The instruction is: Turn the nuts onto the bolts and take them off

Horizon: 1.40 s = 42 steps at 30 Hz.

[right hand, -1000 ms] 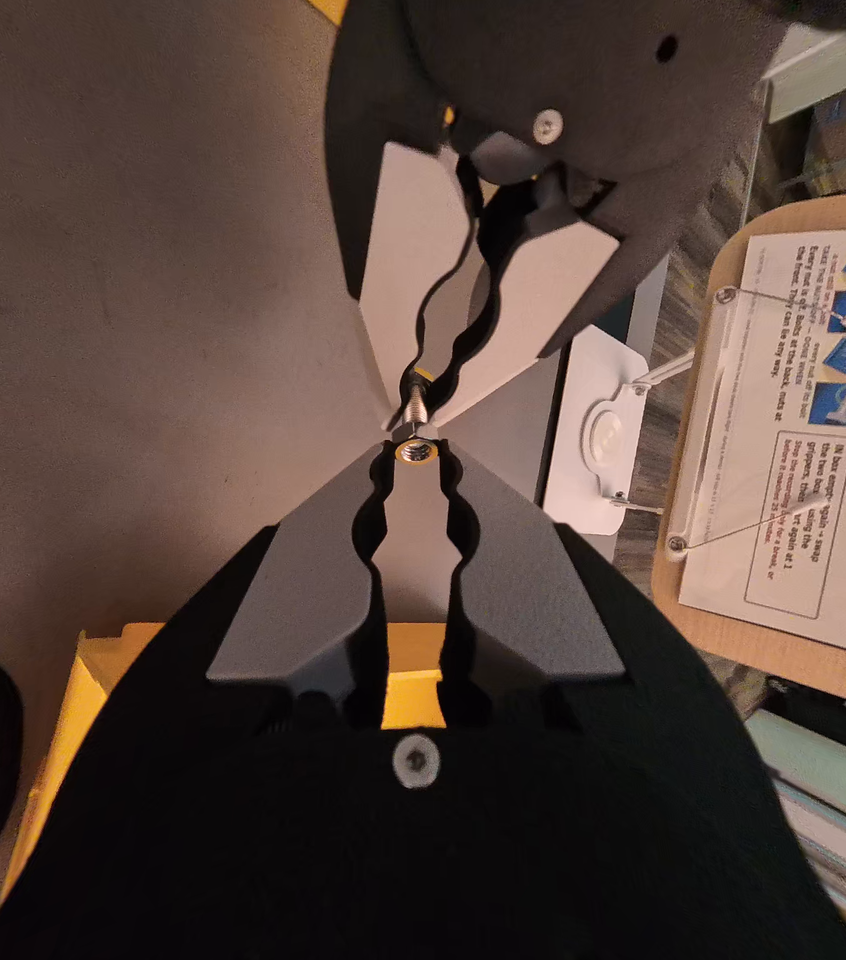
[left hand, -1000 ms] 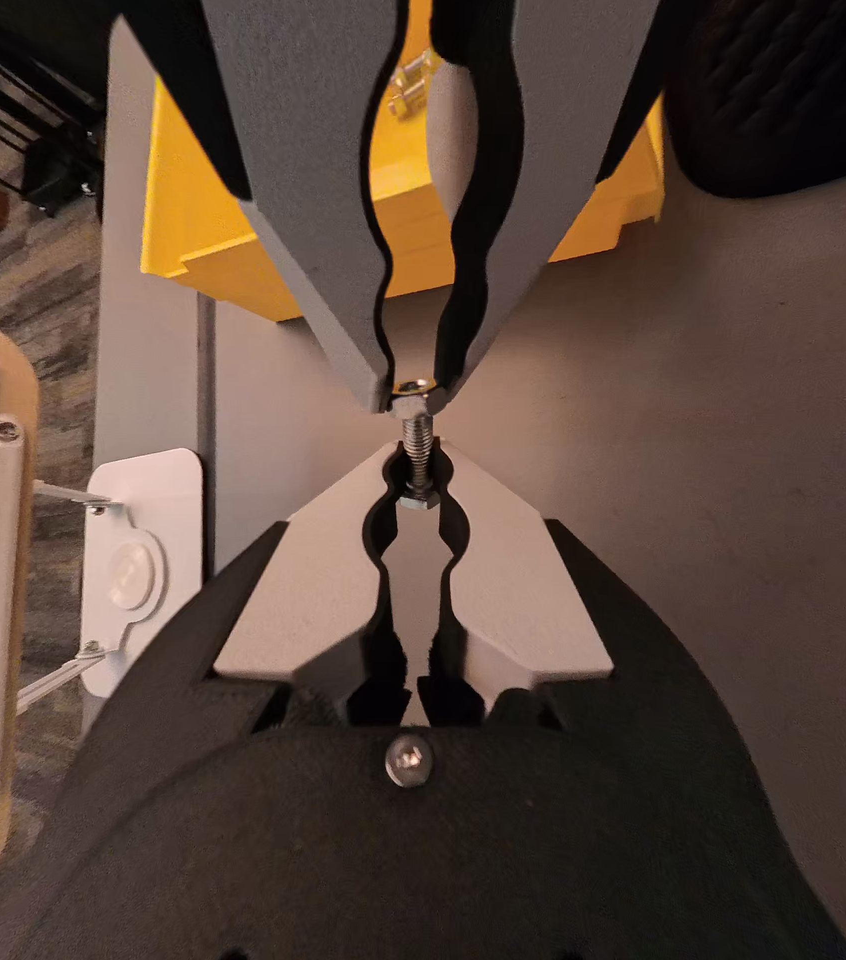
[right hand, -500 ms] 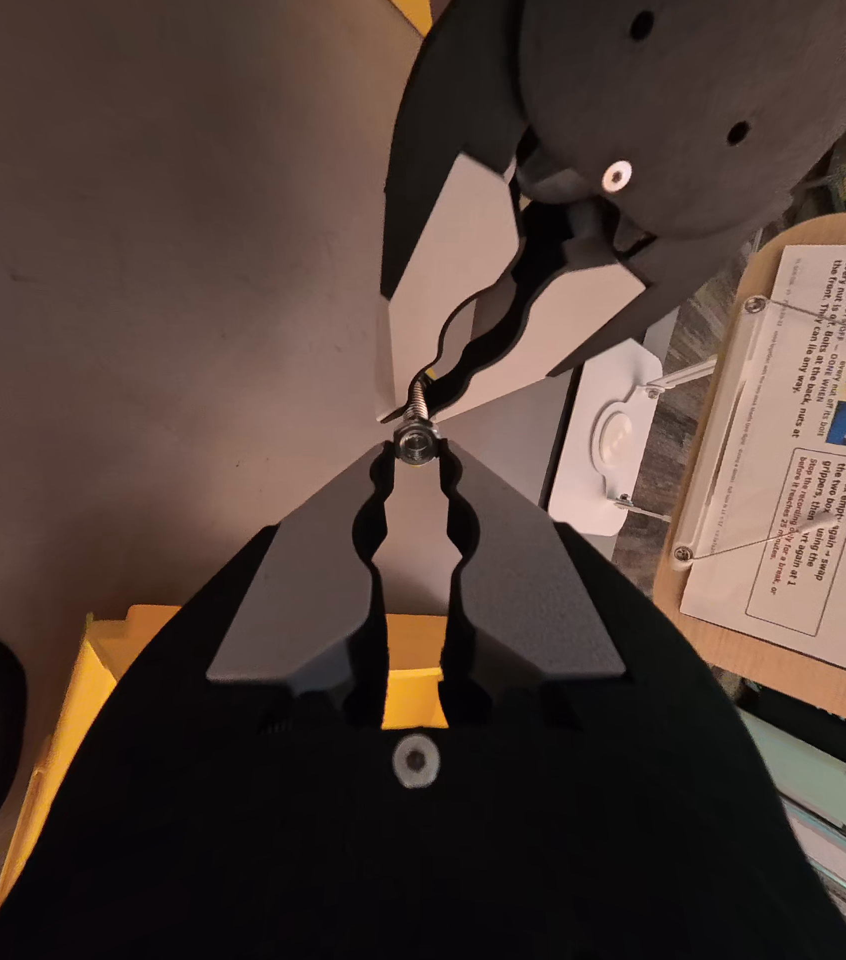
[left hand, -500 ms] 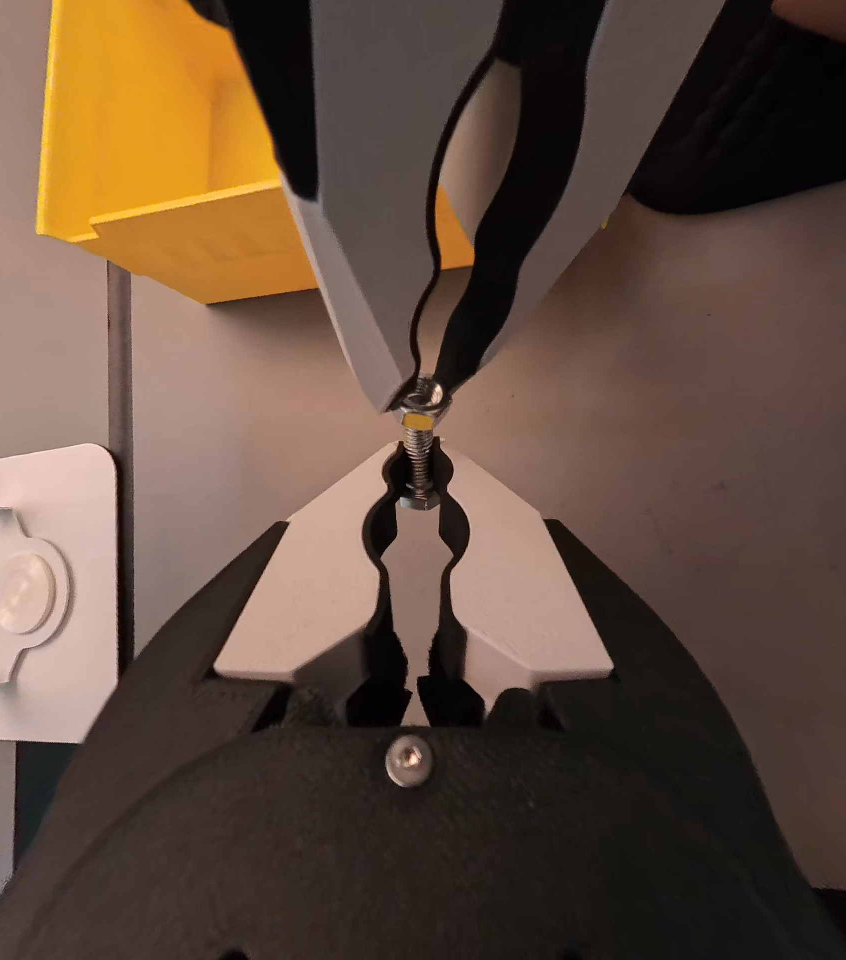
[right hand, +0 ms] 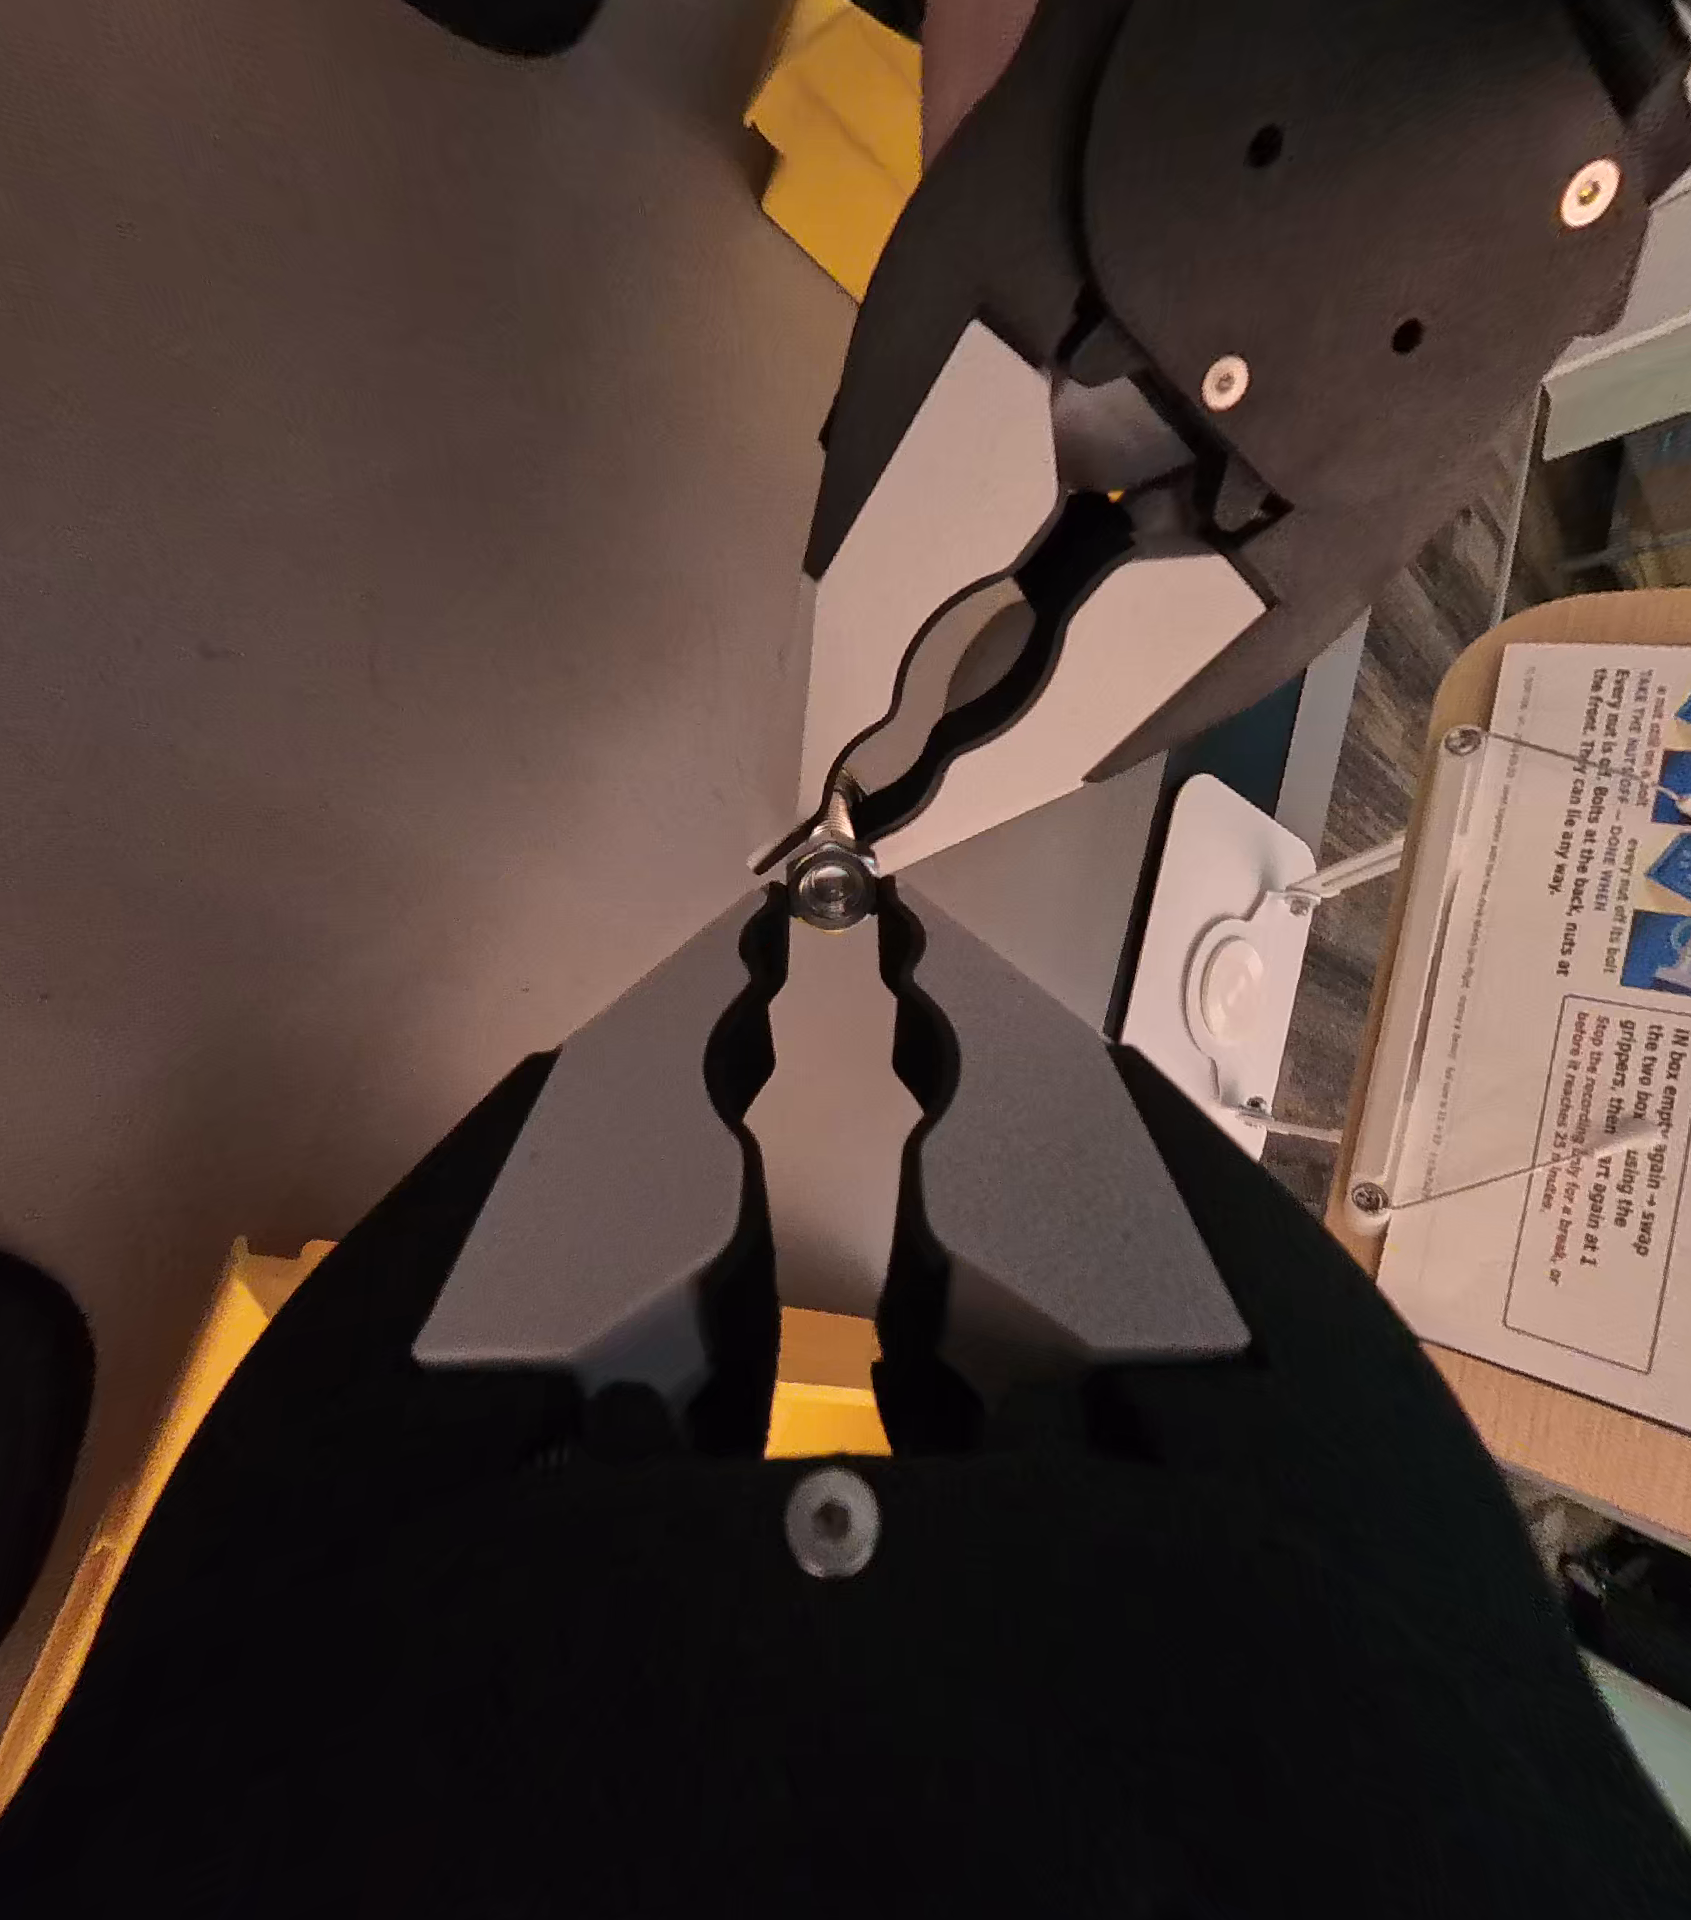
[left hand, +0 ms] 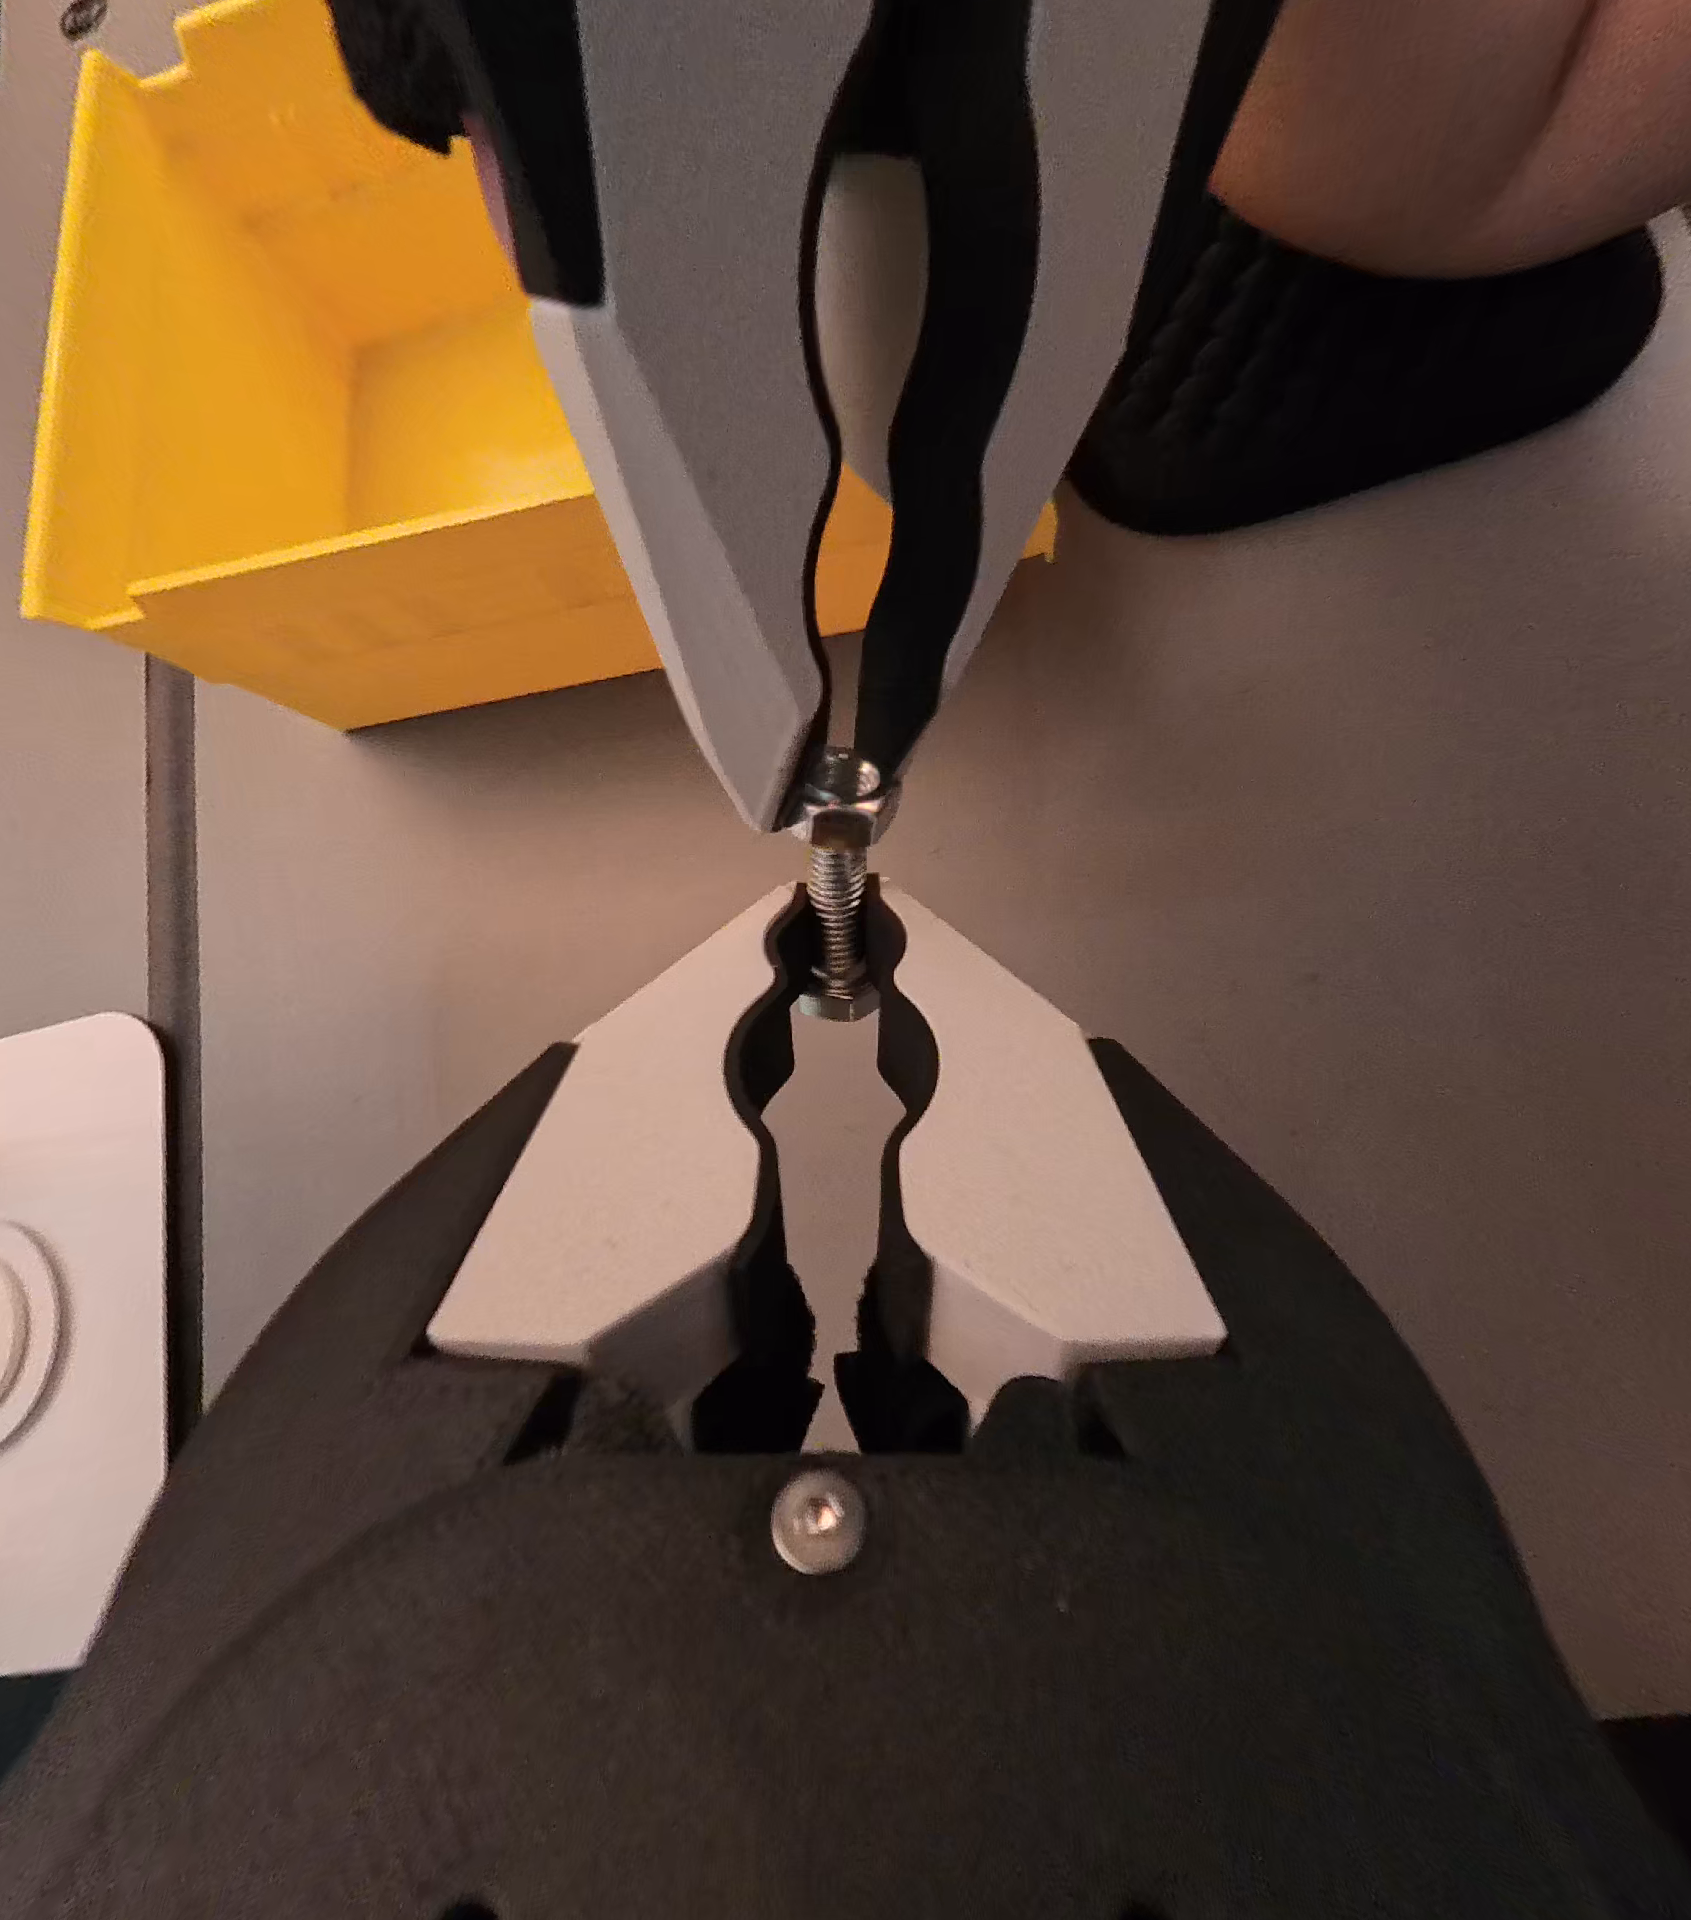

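The bolt [left hand: 837, 935] is held in the air above the grey table [left hand: 1340, 935], clear of its surface. Its head sits between the tips of the left gripper [left hand: 837, 914], whose jaws are pinched on the shank just above the head. The threaded end points straight away from that gripper along its finger line.

The nut [left hand: 841, 795] sits at the free end of the thread. The right gripper [right hand: 825, 896] faces the left one tip to tip, its jaws pressed onto the flats of the nut. How far the nut is threaded on cannot be told.

The governing relation: the bolt's long axis runs from one gripper to the other, in the left wrist view nearly in line with both finger lines. Any turning should therefore be a roll of the right gripper about this axis, with the left gripper as the fixed hold. Tilt between the two is likely to cross the thread.

A yellow bin [left hand: 301, 416] stands on the table beyond the right gripper, toward the far left corner.
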Available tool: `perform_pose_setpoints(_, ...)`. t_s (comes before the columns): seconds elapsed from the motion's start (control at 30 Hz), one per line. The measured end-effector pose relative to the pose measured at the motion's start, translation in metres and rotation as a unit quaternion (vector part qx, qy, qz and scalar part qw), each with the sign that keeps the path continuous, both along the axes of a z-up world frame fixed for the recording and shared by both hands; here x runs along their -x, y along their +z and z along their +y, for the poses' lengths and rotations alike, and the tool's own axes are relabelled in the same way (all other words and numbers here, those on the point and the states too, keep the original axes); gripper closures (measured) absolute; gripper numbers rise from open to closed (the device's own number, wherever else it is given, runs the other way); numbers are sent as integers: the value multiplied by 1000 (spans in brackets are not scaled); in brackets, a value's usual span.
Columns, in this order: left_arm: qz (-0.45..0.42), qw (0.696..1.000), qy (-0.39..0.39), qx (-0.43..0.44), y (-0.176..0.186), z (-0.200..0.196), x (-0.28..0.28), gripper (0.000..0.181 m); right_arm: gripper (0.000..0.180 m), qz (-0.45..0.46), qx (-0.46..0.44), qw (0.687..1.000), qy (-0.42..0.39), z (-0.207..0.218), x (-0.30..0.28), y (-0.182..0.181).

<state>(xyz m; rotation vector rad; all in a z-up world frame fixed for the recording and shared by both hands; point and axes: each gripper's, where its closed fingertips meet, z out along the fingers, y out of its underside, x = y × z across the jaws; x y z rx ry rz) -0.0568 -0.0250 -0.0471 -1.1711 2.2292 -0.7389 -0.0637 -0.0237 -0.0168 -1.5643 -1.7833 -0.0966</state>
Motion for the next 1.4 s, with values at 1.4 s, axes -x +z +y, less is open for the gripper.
perform_pose_setpoints(1.4, -70, 978, 151, -126, 27, 57, -10, 174, 163, 276, 245, 892, -262, 48, -7, 24)
